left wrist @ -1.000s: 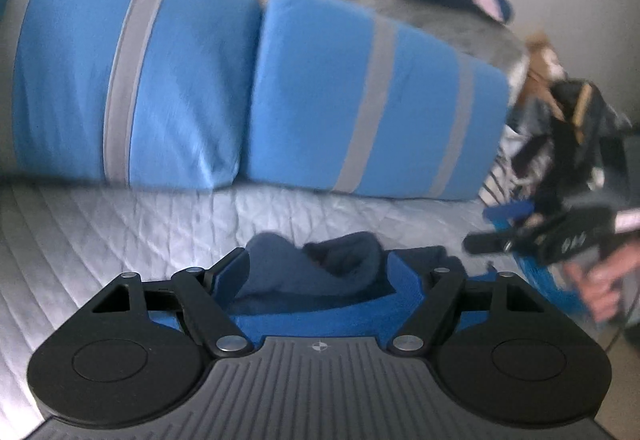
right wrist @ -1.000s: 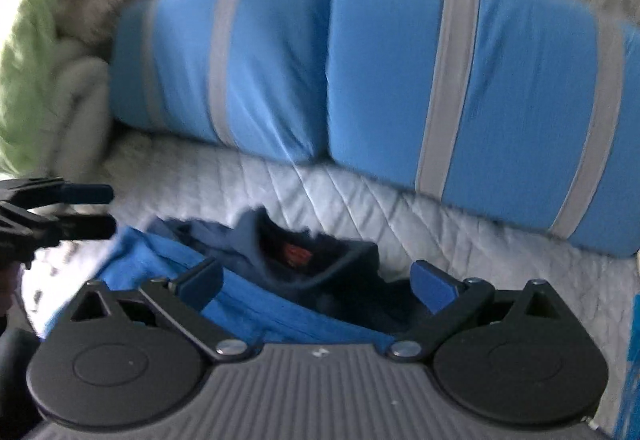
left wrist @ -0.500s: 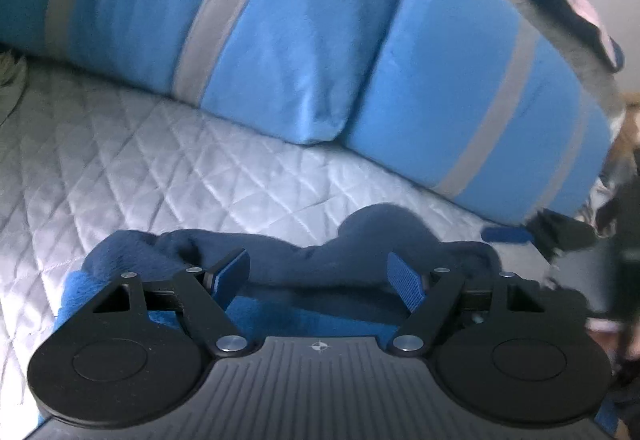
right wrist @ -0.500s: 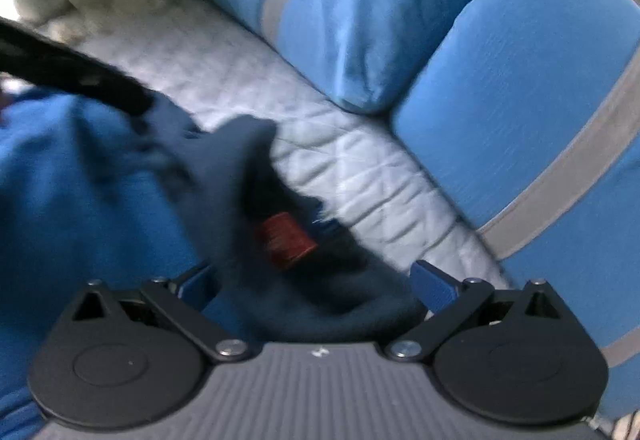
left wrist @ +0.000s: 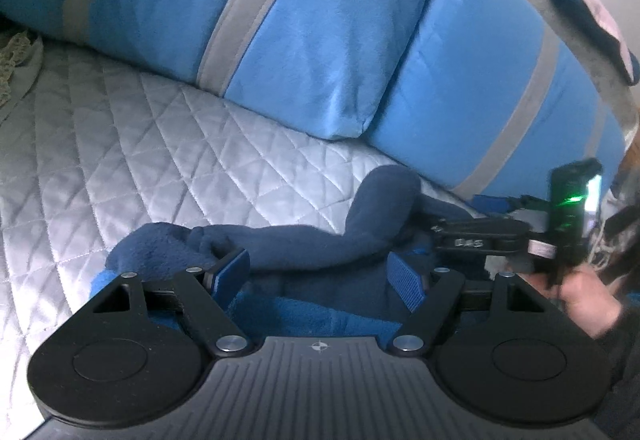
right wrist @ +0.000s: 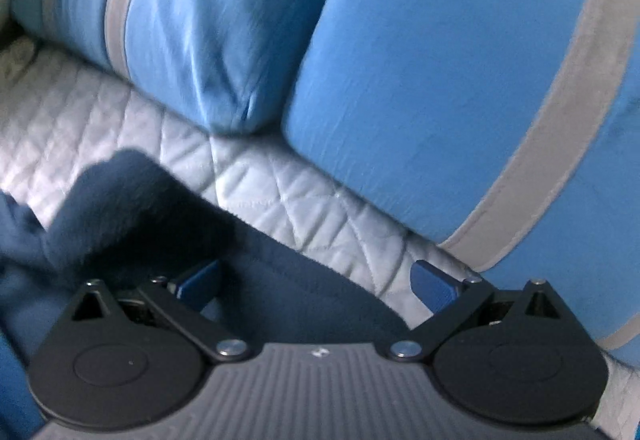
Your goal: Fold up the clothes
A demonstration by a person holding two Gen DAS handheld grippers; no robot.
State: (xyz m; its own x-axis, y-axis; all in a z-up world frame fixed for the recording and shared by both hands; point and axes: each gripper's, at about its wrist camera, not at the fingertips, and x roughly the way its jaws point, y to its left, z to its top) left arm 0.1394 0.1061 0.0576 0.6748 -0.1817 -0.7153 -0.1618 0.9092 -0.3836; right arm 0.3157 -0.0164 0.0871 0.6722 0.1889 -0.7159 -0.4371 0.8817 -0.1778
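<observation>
Both grippers sank toward garment [left wrist: 304,240].

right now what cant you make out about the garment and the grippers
- Garment: near part hidden behind the gripper body in both wrist views; its type is unclear.
- Right gripper: right wrist view is motion-blurred.
- Left gripper: whether its pads press the fabric is unclear.

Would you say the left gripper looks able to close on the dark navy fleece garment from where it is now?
Probably yes: the left gripper stands open with the dark navy fleece garment bunched right between its blue fingers, nothing lying across it. The right gripper sits off to one side, seemingly clear.
</observation>
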